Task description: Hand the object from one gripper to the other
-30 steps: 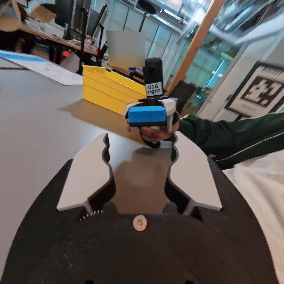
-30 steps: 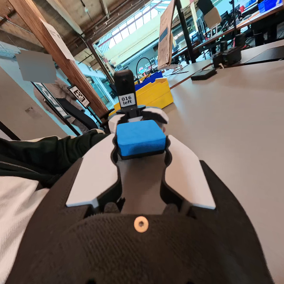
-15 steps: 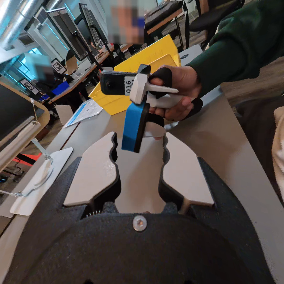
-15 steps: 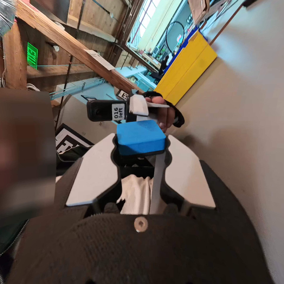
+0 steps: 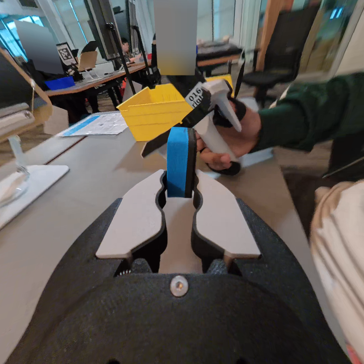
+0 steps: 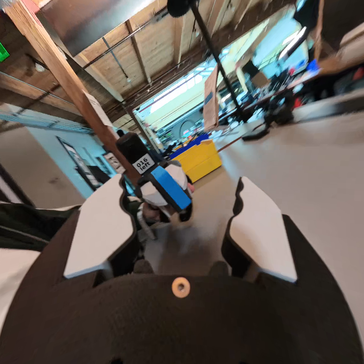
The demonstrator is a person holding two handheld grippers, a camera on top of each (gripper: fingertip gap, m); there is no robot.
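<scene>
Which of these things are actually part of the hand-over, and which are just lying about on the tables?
In use:
- blue block
- left hand-held gripper, shut on the block
- right hand-held gripper, open, empty

Lying about:
- yellow bin
- paper sheet
- blue bin
- white stand

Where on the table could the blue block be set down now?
Bare table lies between the white stand base and the left gripper. Crowded behind: paper sheet, yellow bin.
</scene>
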